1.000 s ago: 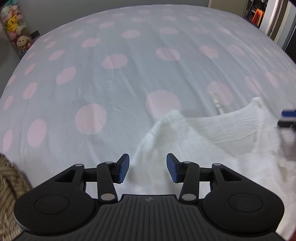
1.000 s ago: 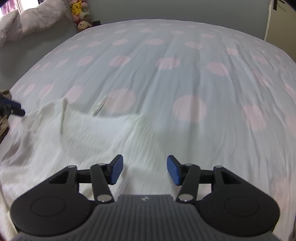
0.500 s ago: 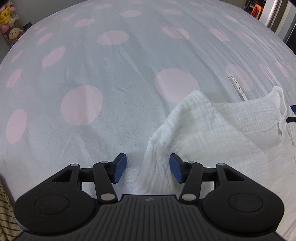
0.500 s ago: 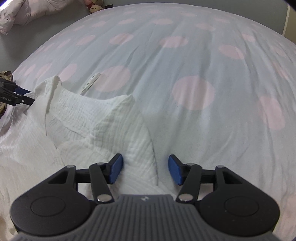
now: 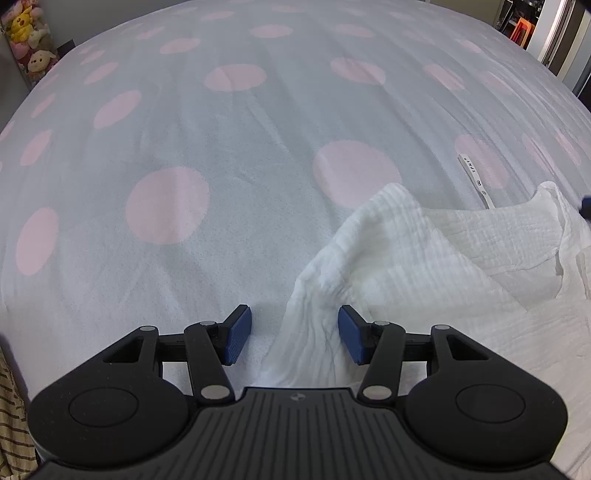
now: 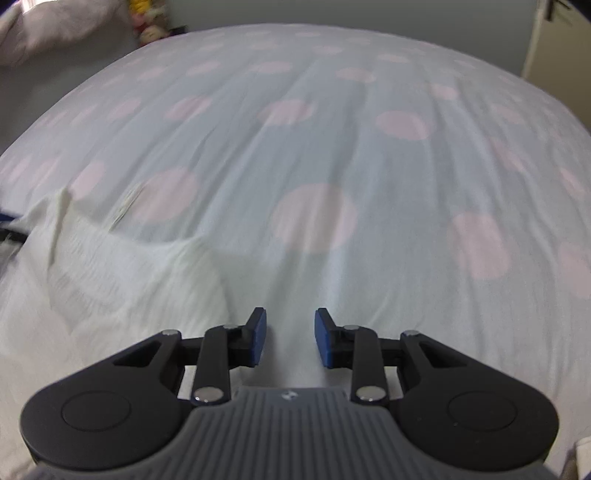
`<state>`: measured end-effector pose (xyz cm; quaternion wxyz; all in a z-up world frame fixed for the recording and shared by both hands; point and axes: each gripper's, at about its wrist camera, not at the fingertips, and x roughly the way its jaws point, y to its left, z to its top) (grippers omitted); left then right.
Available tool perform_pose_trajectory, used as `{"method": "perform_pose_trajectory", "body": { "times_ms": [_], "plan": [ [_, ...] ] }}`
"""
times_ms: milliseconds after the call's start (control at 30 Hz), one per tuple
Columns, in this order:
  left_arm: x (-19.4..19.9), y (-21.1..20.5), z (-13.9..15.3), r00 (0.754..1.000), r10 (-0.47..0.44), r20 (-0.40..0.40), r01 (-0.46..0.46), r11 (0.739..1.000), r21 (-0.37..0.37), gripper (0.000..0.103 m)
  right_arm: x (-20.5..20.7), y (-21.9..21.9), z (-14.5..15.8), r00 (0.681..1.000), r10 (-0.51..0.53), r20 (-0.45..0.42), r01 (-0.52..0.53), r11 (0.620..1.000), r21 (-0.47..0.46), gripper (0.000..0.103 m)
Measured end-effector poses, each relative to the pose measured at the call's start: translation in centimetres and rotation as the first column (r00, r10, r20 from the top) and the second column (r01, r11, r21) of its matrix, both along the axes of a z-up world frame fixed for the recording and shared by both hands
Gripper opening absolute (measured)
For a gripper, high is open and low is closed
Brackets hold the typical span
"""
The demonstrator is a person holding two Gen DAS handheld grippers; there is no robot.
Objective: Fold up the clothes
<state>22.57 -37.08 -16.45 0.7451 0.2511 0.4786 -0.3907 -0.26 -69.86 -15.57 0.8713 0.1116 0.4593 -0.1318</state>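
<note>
A white crinkled garment (image 5: 436,258) lies on the dotted bedsheet (image 5: 221,155), its upper part bunched into a raised fold. My left gripper (image 5: 294,338) is open and points down over the garment's left edge. A ridge of cloth lies between its pads near the right one, unpinched. The right wrist view is blurred. There the garment (image 6: 110,280) spreads to the left, its edge ending near the left pad. My right gripper (image 6: 290,339) is closing with a clear gap between its pads. I cannot tell whether cloth or sheet lies in that gap.
A white label strip (image 5: 476,181) lies on the sheet beyond the garment. Plush toys (image 5: 26,37) sit at the far left corner, striped fabric (image 5: 11,424) at the near left. A doorway and furniture (image 5: 554,33) stand past the bed's far right; a pale quilt (image 6: 55,29) lies far left.
My left gripper sank toward the garment's left edge, then held still. The right gripper's jaws have narrowed, and the raised fold that sat between its fingers now lies to their left.
</note>
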Motion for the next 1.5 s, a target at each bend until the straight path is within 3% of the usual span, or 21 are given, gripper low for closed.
{"method": "perform_pose_trajectory", "body": {
  "times_ms": [167,333,633,700,733,767,833,1000,1200,1333,1500],
  "plan": [
    [-0.2,0.0,0.0,1.0,0.007,0.004,-0.007,1.0,0.002,0.05,-0.4,4.6,0.0,0.99,0.144,0.013,-0.144,0.99,0.011,0.034],
    [-0.3,-0.2,0.0,1.0,0.012,0.01,-0.012,1.0,0.012,0.05,-0.9,7.2,-0.4,0.978,0.206,-0.008,-0.206,0.974,-0.09,0.039],
    [-0.3,-0.1,-0.1,1.0,0.023,0.005,-0.023,1.0,0.002,0.05,-1.9,4.9,-1.0,0.979,0.205,0.007,-0.205,0.978,0.032,0.042],
    [-0.5,0.0,0.0,1.0,0.021,0.001,-0.021,1.0,-0.012,0.043,-1.7,4.7,-1.1,0.98,0.198,0.018,-0.199,0.978,0.056,0.038],
    [-0.7,0.1,0.1,1.0,0.014,-0.004,-0.015,1.0,-0.023,0.03,-1.5,4.8,-1.0,0.979,0.204,0.025,-0.206,0.977,0.062,0.021],
    [-0.9,0.2,0.3,1.0,0.002,-0.013,-0.002,0.999,-0.039,0.016,-1.4,5.3,-0.7,0.974,0.223,0.032,-0.224,0.973,0.055,0.011],
    [-1.5,0.3,0.6,1.0,-0.024,-0.02,0.023,0.998,-0.055,0.004,-1.6,6.1,0.1,0.967,0.25,0.042,-0.25,0.968,0.002,0.008],
    [-2.7,0.9,2.3,0.999,-0.038,0.012,0.038,0.996,-0.079,0.001,-2.7,6.4,3.0,0.964,0.243,0.109,-0.235,0.969,-0.082,0.007],
    [-4.3,3.6,7.0,0.998,0.006,0.055,0.002,0.99,-0.144,0.0,-5.3,6.3,7.6,0.973,0.168,0.162,-0.144,0.979,-0.147,0.003],
    [-6.6,6.0,9.8,0.999,-0.003,0.048,0.01,0.989,-0.149,0.0,-8.3,7.1,9.7,0.969,0.135,0.207,-0.123,0.99,-0.07,0.003],
    [-10.6,9.0,11.1,0.998,-0.044,0.041,0.049,0.989,-0.137,0.0,-11.7,10.4,9.7,0.969,0.159,0.188,-0.158,0.987,-0.023,0.003]
  ]
}}
